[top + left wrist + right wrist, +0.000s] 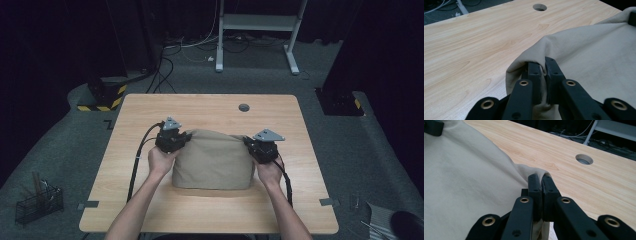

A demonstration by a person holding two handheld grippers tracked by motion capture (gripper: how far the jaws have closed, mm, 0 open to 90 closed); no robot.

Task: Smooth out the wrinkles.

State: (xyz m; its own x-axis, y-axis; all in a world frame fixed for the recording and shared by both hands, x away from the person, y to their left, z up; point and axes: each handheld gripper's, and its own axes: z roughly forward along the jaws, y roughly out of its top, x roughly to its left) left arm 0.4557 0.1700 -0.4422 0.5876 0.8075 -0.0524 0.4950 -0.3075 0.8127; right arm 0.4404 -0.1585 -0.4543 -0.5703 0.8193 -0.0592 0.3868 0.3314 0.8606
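Now I hold a beige cloth (212, 160) by its two far corners, one in each tool. My left gripper (543, 68) is clenched on a soft fold of the fabric, which bunches between the black matte jaws. My right gripper (541, 181) pinches the other corner in the same way, jaws pressed together on a thin ridge of cloth. The cloth looks smooth, a little like suede, and it lies as a rounded rectangle on the middle of the wooden table (150, 200). The table is pale, with visible grain and a round cable hole (244, 107) near its far edge.
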